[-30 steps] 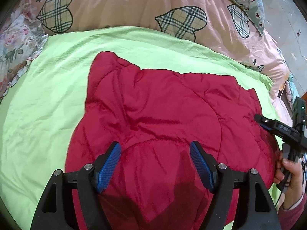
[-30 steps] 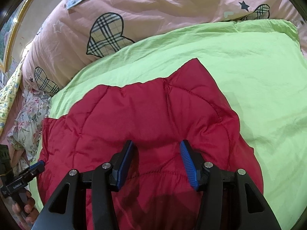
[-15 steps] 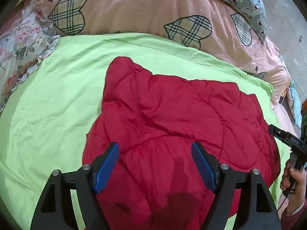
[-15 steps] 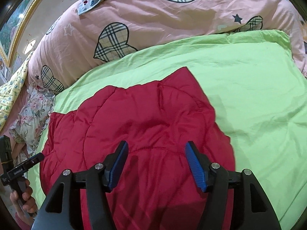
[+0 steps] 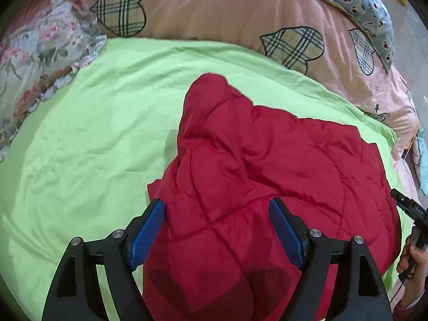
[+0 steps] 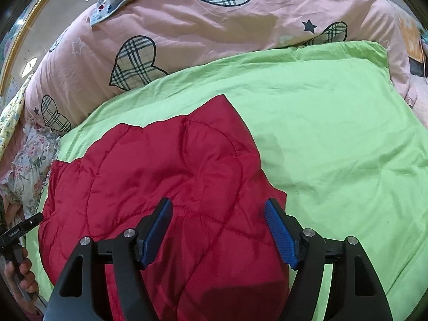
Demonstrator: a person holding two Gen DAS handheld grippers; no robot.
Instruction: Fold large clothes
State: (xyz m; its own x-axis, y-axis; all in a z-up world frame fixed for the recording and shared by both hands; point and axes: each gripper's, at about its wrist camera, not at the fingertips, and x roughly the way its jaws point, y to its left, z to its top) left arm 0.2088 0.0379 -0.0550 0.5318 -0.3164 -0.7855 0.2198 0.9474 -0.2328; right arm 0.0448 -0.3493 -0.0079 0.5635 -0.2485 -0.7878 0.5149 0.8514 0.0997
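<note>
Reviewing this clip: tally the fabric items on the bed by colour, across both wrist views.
Red quilted garment: 1
Lime green sheet: 1
Pink quilt with plaid hearts: 1
Floral fabric: 1
Blue printed fabric: 1
Total: 5

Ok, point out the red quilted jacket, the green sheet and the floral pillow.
red quilted jacket (image 5: 267, 160): left wrist view, middle of its top layer.
green sheet (image 6: 334, 133): right wrist view, bare stretch.
floral pillow (image 5: 40, 53): left wrist view, its printed face.
</note>
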